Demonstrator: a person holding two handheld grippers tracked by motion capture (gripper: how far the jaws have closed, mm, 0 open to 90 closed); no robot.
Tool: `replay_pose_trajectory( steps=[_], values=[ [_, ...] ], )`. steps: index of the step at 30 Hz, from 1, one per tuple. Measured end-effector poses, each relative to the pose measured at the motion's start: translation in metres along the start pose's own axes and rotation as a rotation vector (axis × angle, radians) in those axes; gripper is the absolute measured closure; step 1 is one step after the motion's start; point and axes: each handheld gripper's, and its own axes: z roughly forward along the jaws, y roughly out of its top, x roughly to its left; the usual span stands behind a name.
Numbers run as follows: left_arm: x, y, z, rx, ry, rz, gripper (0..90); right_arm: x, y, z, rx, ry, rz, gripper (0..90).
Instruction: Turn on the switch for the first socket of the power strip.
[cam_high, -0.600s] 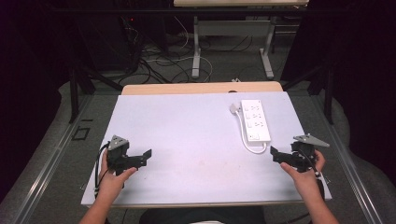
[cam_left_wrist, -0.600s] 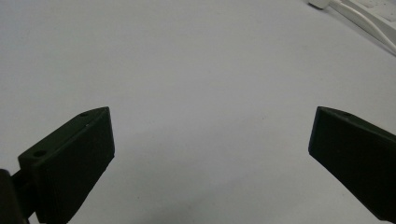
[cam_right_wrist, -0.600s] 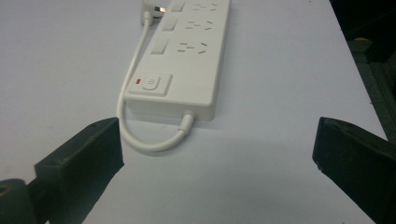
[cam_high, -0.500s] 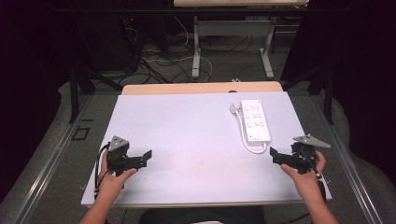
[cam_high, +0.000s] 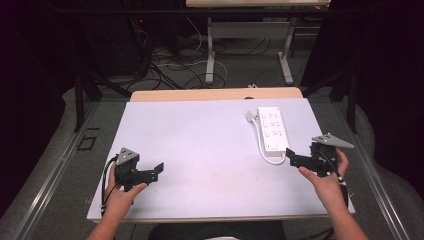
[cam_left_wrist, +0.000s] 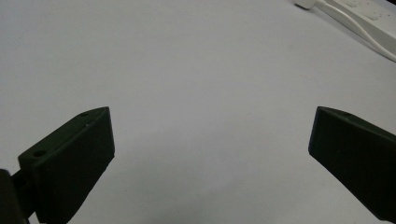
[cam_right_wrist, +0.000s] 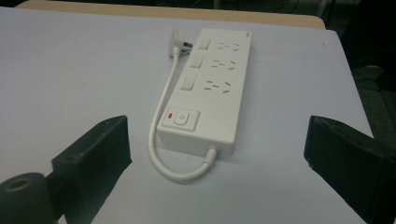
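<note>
This looks like a lab or test room set up for recording, not a home. A plain white tabletop (cam_high: 210, 150) stands over a light wooden desk whose far edge (cam_high: 215, 94) shows behind it. Dark curtains hang along both sides, and a black metal frame (cam_high: 80, 100) rises near the tabletop's far left corner. Beyond the far edge, loose cables (cam_high: 165, 65) sprawl over the grey floor around the metal legs of a second desk (cam_high: 212, 55). A white power strip (cam_high: 273, 132) lies near the tabletop's far right corner.
</note>
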Motion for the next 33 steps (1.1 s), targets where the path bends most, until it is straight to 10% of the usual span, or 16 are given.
replay_pose_trajectory(
  steps=[33],
  values=[
    [0.000,-0.003,-0.001,-0.014,0.007,-0.007,0.8,0.011,0.057,0.027,0.206,0.071,-0.066,14.3]
  ],
)
